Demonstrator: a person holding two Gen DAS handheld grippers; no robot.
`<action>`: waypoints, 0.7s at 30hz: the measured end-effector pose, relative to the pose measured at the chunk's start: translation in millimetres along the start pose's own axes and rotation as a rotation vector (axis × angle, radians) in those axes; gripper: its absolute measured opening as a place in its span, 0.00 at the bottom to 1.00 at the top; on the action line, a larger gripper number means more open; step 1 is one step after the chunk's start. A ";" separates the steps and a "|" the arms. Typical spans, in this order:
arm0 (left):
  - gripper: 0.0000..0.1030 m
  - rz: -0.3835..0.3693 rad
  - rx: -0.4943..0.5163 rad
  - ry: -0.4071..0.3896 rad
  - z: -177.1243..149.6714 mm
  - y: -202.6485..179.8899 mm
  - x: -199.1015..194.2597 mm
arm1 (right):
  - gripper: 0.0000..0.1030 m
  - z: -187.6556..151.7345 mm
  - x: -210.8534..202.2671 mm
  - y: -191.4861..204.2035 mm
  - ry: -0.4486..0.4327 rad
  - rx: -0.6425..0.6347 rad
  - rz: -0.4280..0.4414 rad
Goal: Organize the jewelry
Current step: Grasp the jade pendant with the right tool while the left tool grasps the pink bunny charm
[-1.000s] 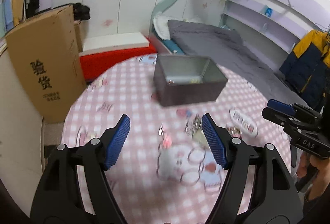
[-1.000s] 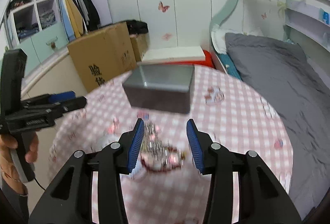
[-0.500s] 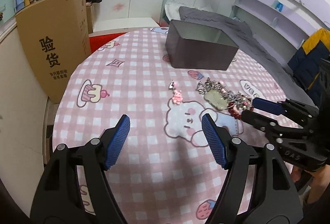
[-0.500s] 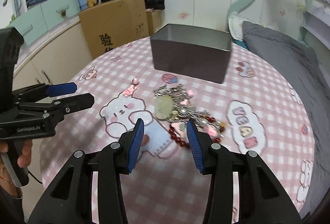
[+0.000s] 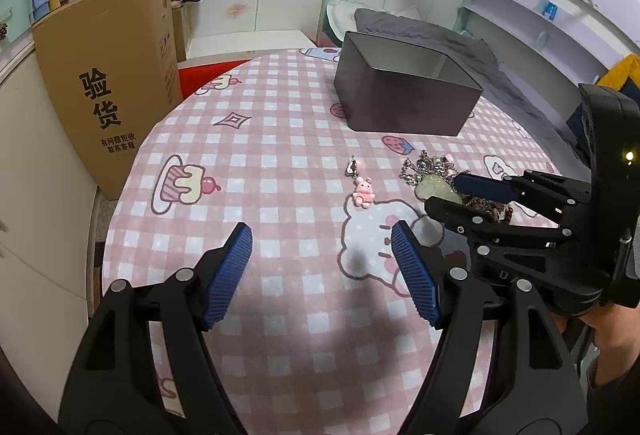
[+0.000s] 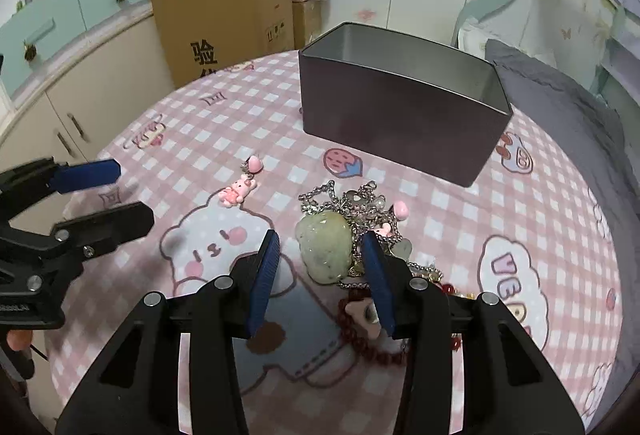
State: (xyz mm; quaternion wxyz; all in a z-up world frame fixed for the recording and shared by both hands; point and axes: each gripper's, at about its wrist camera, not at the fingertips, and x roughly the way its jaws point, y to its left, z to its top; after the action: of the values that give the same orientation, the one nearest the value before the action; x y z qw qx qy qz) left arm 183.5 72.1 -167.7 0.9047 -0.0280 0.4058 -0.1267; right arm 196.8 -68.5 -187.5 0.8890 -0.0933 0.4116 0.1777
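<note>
A tangle of jewelry lies on the pink checked tablecloth [image 5: 280, 139]: a pale green jade pendant [image 6: 326, 249], silver chains [image 6: 348, 201] and a red bead bracelet [image 6: 360, 333]. My right gripper [image 6: 320, 237] hovers low over it, open, with the pendant between its fingers and neither pad pressing on it. From the left wrist view the right gripper [image 5: 446, 191] reaches in from the right. A pink bunny charm [image 5: 363, 191] lies apart, to the left of the pile. My left gripper [image 5: 320, 231] stands open over bare cloth, holding nothing. An open grey metal tin [image 6: 400, 115] stands behind the pile.
A tall cardboard box [image 5: 112, 95] stands off the table's left edge beside a cream cabinet [image 6: 80, 95]. A grey bed [image 5: 420, 31] lies behind the tin. A person's hand [image 5: 612, 331] holds the right gripper's handle.
Both grippers have sunk towards the table. The right one has come forward over the jewelry pile, so the jade pendant now lies between its fingers. Neither pair of jaws has changed its width.
</note>
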 end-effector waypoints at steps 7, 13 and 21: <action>0.69 -0.006 0.007 0.010 3.6 -1.3 9.5 | 0.25 -1.5 2.9 1.1 -0.007 -0.048 -0.037; 0.69 -0.025 0.033 0.016 8.8 -10.8 18.7 | 0.25 -3.4 -13.8 -13.6 -0.036 0.020 0.012; 0.54 -0.049 0.068 0.045 23.1 -25.7 43.0 | 0.25 -3.0 -43.6 -32.6 -0.096 0.076 0.031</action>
State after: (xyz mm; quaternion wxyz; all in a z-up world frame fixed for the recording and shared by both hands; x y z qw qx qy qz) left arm 222.7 35.2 -179.6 0.8924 -0.0044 0.4208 -0.1629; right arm 181.4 -109.9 -155.5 0.9078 -0.0445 0.3762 0.1799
